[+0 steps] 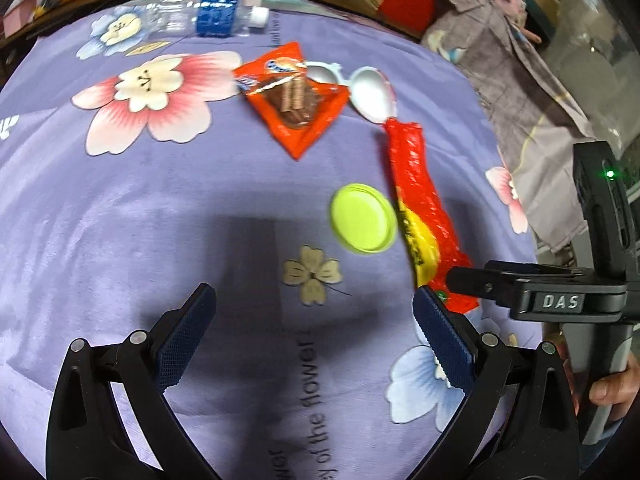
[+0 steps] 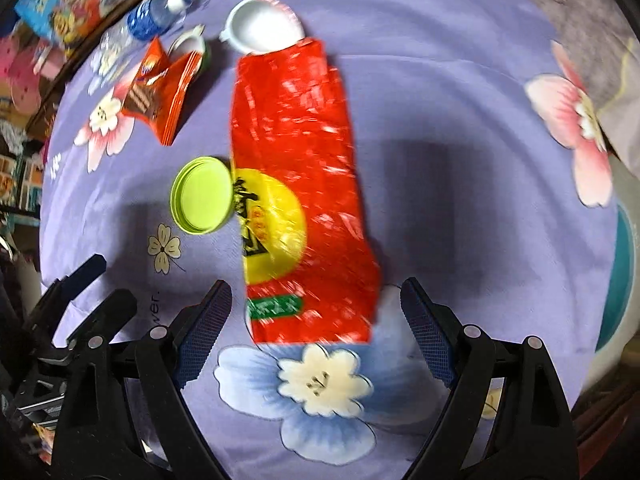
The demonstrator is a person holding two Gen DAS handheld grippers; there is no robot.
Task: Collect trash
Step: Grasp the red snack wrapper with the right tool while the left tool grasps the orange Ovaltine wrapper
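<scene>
We see both hand-held grippers, left (image 1: 314, 304) and right (image 2: 316, 300), gaping, empty, above the tabletop (image 1: 120, 208). Right view alone shows the red wrapper (image 2: 296, 184) whole, near-centre; green lid (image 2: 202, 196) touches its left edge. Bottle (image 1: 192, 16) far left, blurred.

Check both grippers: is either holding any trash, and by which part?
Nothing is held. The left gripper and right gripper are both open above the cloth; the long red wrapper lies flat, ungripped.
</scene>
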